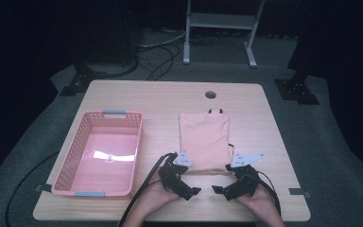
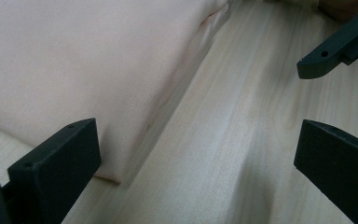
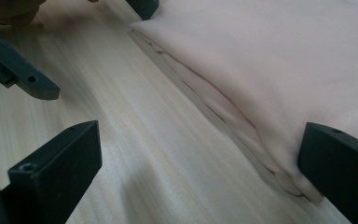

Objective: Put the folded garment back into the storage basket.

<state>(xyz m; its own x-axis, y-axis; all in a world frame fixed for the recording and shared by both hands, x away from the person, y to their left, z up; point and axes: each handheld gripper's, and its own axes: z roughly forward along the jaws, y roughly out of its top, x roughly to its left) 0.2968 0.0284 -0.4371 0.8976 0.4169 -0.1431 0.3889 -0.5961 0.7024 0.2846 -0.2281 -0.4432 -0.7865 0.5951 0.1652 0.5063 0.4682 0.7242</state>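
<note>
Table: a light wooden tabletop (image 1: pixel 274 142) with a small round hole near its far edge, seen from above
Cloth: a folded pale peach fabric rectangle (image 1: pixel 204 141) lies flat near the middle of the table, its near edge just in front of both grippers; small dark loops show at its far edge
Basket: a pink plastic lattice basket (image 1: pixel 72 161) with grey handles stands to the left of the cloth, apart from it
Left gripper: the black two-jaw left gripper (image 1: pixel 192 191), held in the person's hand, sits low at the cloth's near left corner; jaws spread apart, nothing between them but bare wood and the cloth's folded edge (image 2: pixel 158 107)
Right gripper: the black two-jaw right gripper (image 1: pixel 219 190) sits at the cloth's near right corner, tips facing the left gripper's; jaws apart, one of them beside the layered cloth edge (image 3: pixel 242 126)
</note>
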